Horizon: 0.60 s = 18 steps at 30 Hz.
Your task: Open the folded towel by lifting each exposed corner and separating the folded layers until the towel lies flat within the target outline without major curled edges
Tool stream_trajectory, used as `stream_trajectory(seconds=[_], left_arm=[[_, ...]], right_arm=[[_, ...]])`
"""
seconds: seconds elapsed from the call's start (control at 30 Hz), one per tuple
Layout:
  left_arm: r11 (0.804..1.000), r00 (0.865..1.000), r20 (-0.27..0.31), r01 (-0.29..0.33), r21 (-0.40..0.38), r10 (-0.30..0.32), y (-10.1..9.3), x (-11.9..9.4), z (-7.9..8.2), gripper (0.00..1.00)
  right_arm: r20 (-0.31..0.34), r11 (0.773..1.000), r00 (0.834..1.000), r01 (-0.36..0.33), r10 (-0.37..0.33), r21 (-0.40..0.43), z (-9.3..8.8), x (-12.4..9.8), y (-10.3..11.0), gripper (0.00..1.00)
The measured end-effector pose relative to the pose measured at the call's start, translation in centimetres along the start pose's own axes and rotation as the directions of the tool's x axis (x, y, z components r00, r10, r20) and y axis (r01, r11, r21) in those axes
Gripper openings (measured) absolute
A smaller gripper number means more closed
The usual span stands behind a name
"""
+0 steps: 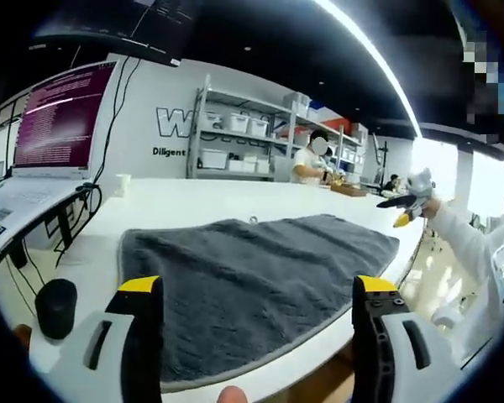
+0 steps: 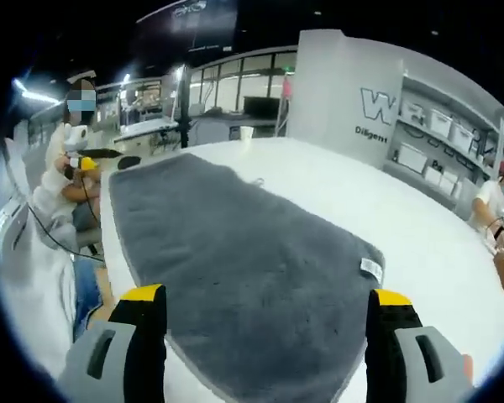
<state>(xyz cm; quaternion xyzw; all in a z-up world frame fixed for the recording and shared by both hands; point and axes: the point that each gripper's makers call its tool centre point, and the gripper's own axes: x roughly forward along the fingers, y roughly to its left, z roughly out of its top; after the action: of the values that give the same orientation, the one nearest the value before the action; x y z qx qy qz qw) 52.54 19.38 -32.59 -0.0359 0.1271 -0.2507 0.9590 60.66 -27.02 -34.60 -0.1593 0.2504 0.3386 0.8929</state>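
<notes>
Across the centre of both views: grey towel [image 1: 252,285] [image 2: 252,277], spread open on the white worktop [image 1: 193,206] [image 2: 386,210], small white label at one corner toward the right of the right gripper view. Left hand-held gripper [image 1: 256,290]: I see its yellow-tipped jaws wide apart at the lower edge, raised above the towel's near hem, holding nothing. Right hand-held gripper [image 2: 265,298]: jaws likewise wide apart over the towel, empty. Upper left of left gripper view: monitor [image 1: 63,117] with purple screen. Behind, centre: shelving [image 1: 252,134] with white bins.
</notes>
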Motion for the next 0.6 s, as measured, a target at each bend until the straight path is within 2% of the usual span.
stream_trajectory(seconds=[0.17,0.27,0.37,0.47,0.5,0.6], left_arm=[[1.0,1.0,-0.006,-0.018,-0.001,0.018,0.6,0.4,0.1,0.96],[1.0,0.999,-0.015,-0.03,-0.001,0.03,1.0,0.8,0.2,0.96],[0.999,0.999,-0.024,-0.039,-0.01,0.039,1.6,1.1,0.2,0.96],[0.999,0.998,-0.029,-0.049,-0.015,0.049,1.9,1.4,0.2,0.96],[0.998,0.998,-0.029,-0.053,-0.017,0.052,2.1,1.5,0.2,0.96],[0.998,0.998,-0.031,-0.057,-0.025,0.057,2.3,1.9,0.2,0.96]], right_arm=[[-0.025,0.999,0.999,-0.046,0.046,0.023,0.0,3.4,-2.8,0.99],[-0.023,0.995,0.997,-0.069,0.071,0.071,0.2,5.5,-5.0,0.99],[-0.011,0.99,0.998,-0.059,0.061,0.126,0.5,7.7,-8.4,0.99],[-0.014,0.987,0.999,-0.045,0.048,0.152,0.3,9.2,-10.5,0.99],[-0.028,0.986,0.999,-0.026,0.031,0.163,0.1,10.0,-11.7,0.99],[-0.04,0.981,0.999,0.009,-0.002,0.195,-0.3,11.2,-13.8,0.98]])
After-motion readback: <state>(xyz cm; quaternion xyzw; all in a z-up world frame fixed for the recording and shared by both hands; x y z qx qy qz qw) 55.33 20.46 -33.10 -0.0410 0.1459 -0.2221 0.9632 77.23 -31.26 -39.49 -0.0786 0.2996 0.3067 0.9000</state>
